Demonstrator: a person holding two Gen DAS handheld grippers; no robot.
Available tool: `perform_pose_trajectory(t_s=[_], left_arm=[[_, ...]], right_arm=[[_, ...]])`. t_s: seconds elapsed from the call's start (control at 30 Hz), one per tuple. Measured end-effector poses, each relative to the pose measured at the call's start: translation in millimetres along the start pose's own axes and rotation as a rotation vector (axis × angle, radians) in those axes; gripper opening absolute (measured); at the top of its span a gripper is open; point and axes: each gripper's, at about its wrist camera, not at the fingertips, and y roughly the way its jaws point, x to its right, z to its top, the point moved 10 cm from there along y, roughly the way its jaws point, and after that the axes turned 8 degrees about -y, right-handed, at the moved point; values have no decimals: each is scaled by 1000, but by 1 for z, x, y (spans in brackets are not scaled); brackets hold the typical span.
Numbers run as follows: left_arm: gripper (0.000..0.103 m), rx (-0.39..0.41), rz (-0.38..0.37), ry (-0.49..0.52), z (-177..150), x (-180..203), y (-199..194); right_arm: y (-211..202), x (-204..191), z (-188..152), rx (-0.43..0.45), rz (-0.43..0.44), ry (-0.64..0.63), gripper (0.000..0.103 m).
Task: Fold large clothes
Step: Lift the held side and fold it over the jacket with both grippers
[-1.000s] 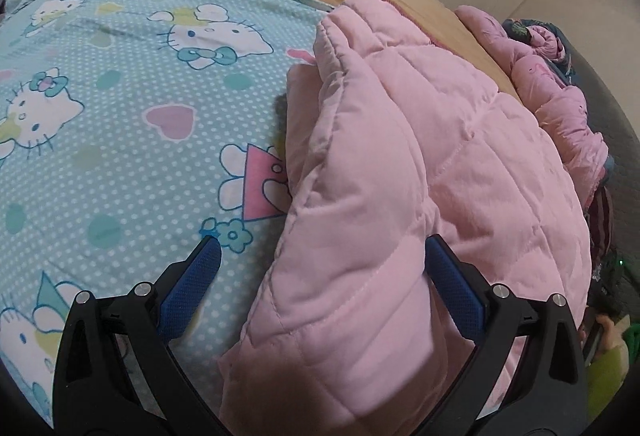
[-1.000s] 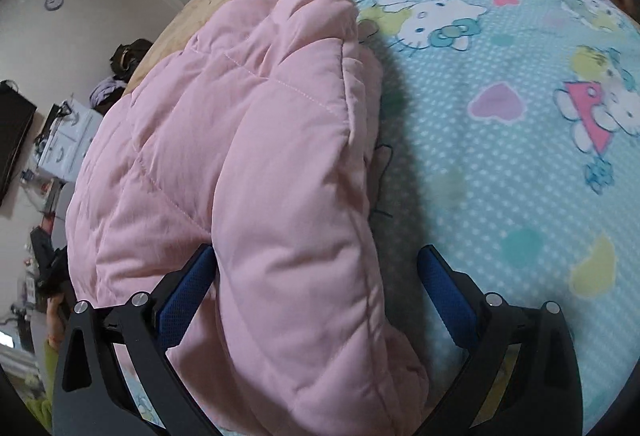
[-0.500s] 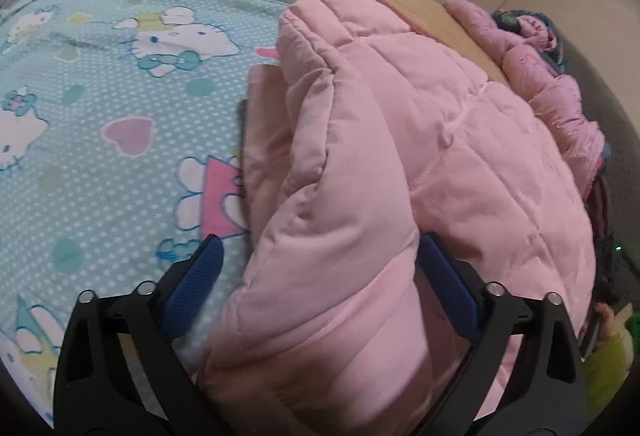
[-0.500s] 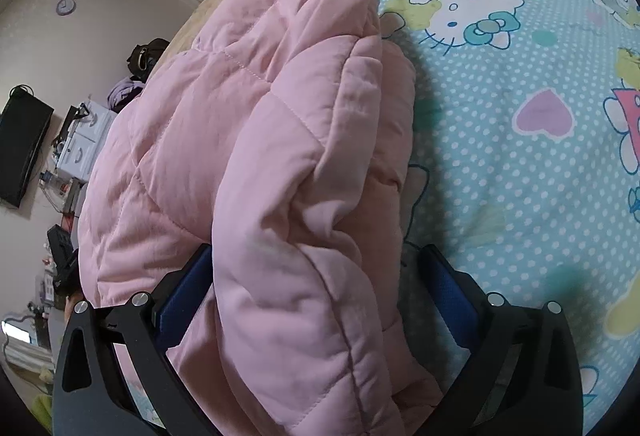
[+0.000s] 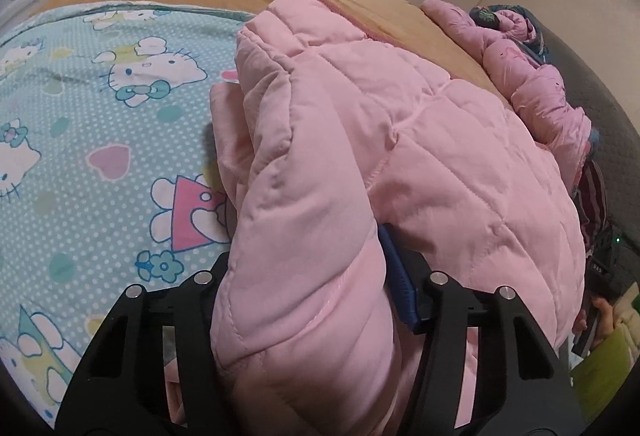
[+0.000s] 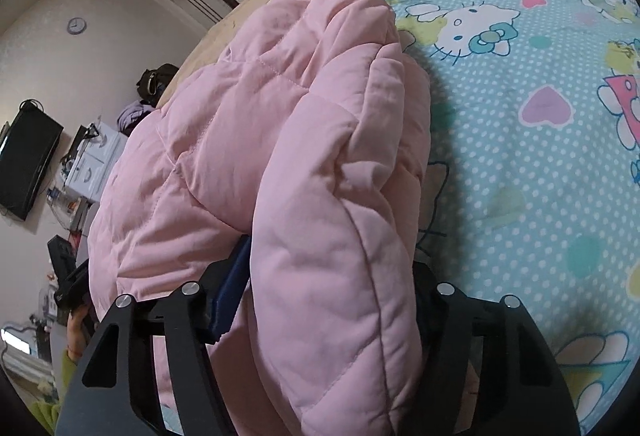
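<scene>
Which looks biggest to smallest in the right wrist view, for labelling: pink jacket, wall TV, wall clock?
1. pink jacket, though nearness inflates it
2. TV
3. clock

Both tongs stood wide apart 1 second ago; now the left tongs (image 5: pixel 308 276) and right tongs (image 6: pixel 328 276) are closing on puffy folds of the pink quilted jacket (image 5: pixel 420 156), bunching the padding between them.

I can read no clear words anywhere from my two claws. The blue polka-dot cartoon-cat bedsheet (image 5: pixel 80 156) carries only pictures. The small dark device (image 5: pixel 600 268) at the edge bears tiny white marks, too small for me to make out.
</scene>
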Motion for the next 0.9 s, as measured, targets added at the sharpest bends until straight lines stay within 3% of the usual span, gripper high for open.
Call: perform_pose_trajectory(t_s=[0.23, 0.4, 0.63, 0.9], left_arm=[[41, 19, 22, 15, -1, -5, -12], [35, 44, 5, 12, 0, -7, -26], [33, 86, -15, 33, -9, -2, -68], [33, 115, 5, 32, -31, -6, -112]], right_arm=[[-13, -18, -1, 53, -64, -53, 43], [-30, -26, -3, 106, -40, -34, 35], [-59, -56, -10, 115, 1, -40, 33], [-88, -121, -33, 95, 42, -132, 32]])
